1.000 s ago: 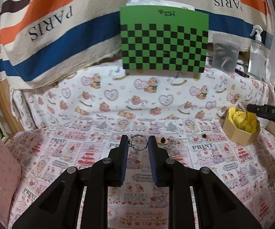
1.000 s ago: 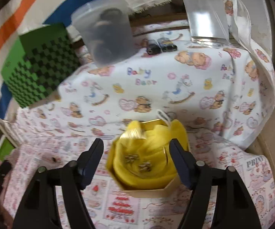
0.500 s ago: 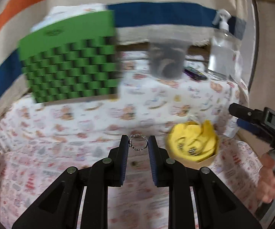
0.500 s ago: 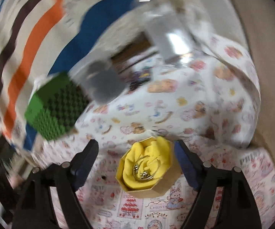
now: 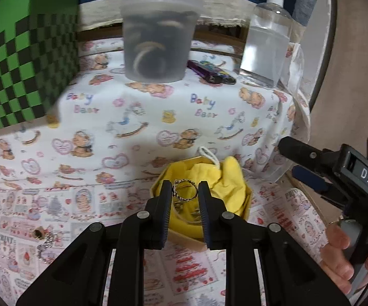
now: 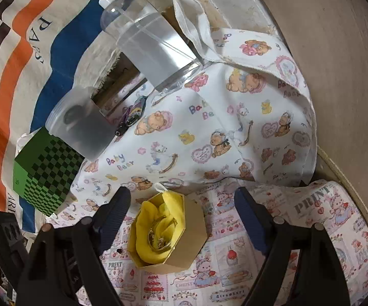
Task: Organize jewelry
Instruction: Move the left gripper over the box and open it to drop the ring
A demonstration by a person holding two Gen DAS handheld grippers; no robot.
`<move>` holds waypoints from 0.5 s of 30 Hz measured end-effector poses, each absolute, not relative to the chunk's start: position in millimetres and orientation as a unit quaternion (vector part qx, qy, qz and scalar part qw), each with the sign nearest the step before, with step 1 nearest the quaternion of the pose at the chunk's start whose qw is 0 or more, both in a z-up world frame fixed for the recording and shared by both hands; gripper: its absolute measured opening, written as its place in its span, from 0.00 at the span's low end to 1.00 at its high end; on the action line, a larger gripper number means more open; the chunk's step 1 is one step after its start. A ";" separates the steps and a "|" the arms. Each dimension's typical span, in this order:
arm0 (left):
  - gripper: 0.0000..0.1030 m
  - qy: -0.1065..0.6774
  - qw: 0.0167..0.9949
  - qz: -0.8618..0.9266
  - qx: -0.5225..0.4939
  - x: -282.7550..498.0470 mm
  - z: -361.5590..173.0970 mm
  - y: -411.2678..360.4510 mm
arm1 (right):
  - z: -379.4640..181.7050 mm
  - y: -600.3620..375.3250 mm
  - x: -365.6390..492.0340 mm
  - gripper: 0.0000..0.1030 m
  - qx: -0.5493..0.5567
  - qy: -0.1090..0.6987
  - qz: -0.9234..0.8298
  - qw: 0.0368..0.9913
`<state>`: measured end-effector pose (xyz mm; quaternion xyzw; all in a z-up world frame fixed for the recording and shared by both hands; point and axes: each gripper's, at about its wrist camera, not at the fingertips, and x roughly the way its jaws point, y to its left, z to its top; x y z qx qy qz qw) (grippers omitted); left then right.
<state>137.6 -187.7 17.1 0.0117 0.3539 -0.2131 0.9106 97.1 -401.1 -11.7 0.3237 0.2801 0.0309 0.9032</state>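
In the left wrist view we see our left hand-held gripper (image 5: 185, 193) clamped on a small gold ring (image 5: 185, 191) with a beaded band, held upright between the ribbed dark pads just above the octagonal cardboard box (image 5: 247, 204). The box is lined with soft, crumpled yellow cloth (image 5: 231, 178), and a white cord loop (image 5: 209, 154) pokes out at its back edge. More gold jewelry lies inside on the cloth, half hidden behind the fingers.

Our right hand-held gripper (image 6: 182, 216) stands wide apart, its matte black fingers either side of the same box (image 6: 194, 237) without touching it. From this higher angle we look straight into the box and make out a thin gold bangle (image 6: 158, 232) and small pieces nested in the cloth, which the left view mostly hides.

Only the left view shows a small chain piece (image 5: 43, 242) lying on the printed cloth (image 5: 87, 204) to the left, and our right hand (image 5: 342, 255) on the gripper handle marked DAS.

Behind, on a raised ledge draped in teddy-bear fabric (image 5: 158, 112), stand a frosted plastic tub (image 5: 158, 35), a clear pump bottle (image 5: 268, 40), a purple lighter (image 5: 204, 72) and a green checkered box (image 5: 25, 71).
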 end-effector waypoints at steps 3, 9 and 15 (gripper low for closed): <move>0.58 0.345 0.911 -0.227 -0.001 134.6 20.2 -186.4 | -11.8 -400.5 97.1 0.80 0.321 0.281 0.027 0.904; 0.67 0.298 0.934 -0.199 0.007 116.4 44.2 -154.1 | -8.8 -393.2 96.0 0.81 0.307 0.280 0.034 0.909; 0.88 0.235 0.960 -0.152 -0.005 87.6 69.1 -95.0 | 10.5 -374.6 82.7 0.82 0.245 0.247 0.009 0.938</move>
